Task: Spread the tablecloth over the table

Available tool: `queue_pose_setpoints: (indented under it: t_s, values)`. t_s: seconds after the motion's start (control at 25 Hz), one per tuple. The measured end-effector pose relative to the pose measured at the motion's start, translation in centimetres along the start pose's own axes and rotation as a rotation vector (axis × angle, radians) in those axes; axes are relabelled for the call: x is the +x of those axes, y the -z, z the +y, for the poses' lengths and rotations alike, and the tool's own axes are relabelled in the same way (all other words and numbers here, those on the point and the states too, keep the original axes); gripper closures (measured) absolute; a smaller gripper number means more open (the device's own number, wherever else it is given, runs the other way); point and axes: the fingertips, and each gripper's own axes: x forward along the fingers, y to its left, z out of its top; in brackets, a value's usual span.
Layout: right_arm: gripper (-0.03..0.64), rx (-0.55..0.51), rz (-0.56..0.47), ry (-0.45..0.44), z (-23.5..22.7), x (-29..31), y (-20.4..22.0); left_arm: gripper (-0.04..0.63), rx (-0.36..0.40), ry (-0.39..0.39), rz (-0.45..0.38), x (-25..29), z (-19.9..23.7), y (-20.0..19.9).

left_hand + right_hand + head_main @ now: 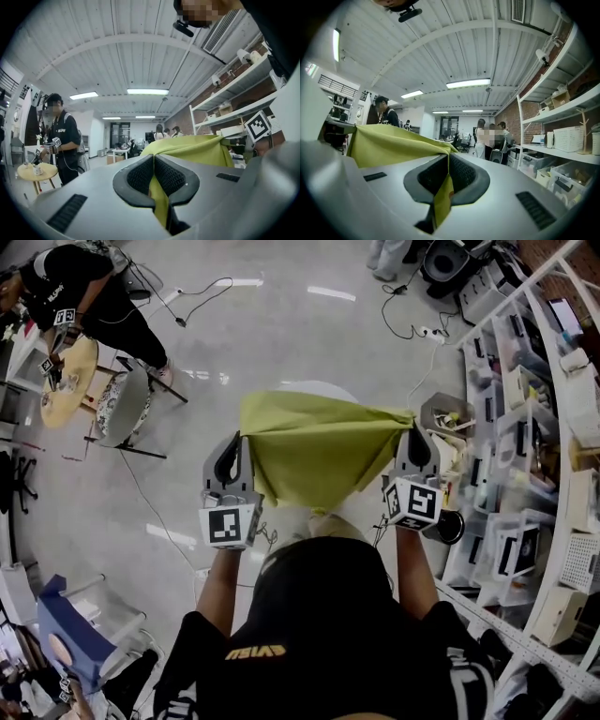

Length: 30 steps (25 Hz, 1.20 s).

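Observation:
A yellow-green tablecloth [314,451] hangs stretched between my two grippers in front of my body. My left gripper [240,444] is shut on the cloth's left corner, and my right gripper [413,431] is shut on its right corner. In the left gripper view the cloth [192,147] runs off to the right, and a strip of it is pinched between the black pads [137,177]. The right gripper view shows the cloth [389,143] spreading to the left from the closed pads [461,174]. A round white table top [314,388] peeks out beyond the cloth's far edge.
White shelving [534,437] with bins and boxes lines the right side. A person [80,296] stands at a small round wooden table [66,381] at far left, beside a chair [127,409]. Cables [412,329] trail on the floor ahead. More people [490,138] stand in the distance.

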Motion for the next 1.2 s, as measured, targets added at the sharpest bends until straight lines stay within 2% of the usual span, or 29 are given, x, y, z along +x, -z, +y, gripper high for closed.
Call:
queue_pose_setpoints:
  t_s: [0.32, 0.52, 0.68, 0.96, 1.2]
  values:
    - [0.609, 0.002, -0.003, -0.037, -1.8, 6.1, -0.3, 0.575, 0.044, 0.002, 0.009, 5.7, 0.6, -0.3]
    - [0.609, 0.004, 0.024, -0.081, -2.8, 9.1, 1.0, 0.575, 0.072, -0.034, 0.022, 8.2, 0.5, 0.1]
    - [0.609, 0.046, 0.027, -0.105, -2.9, 11.7, 1.7, 0.575, 0.085, -0.06, 0.05, 9.2, 0.7, 0.1]
    - [0.609, 0.064, 0.04, -0.179, -2.8, 14.8, 3.2, 0.575, 0.047, -0.143, 0.085, 10.8, 1.3, 1.6]
    - [0.609, 0.061, 0.053, -0.191, -1.7, 16.3, 3.9, 0.575, 0.037, -0.146, 0.104, 11.7, 2.7, 2.6]
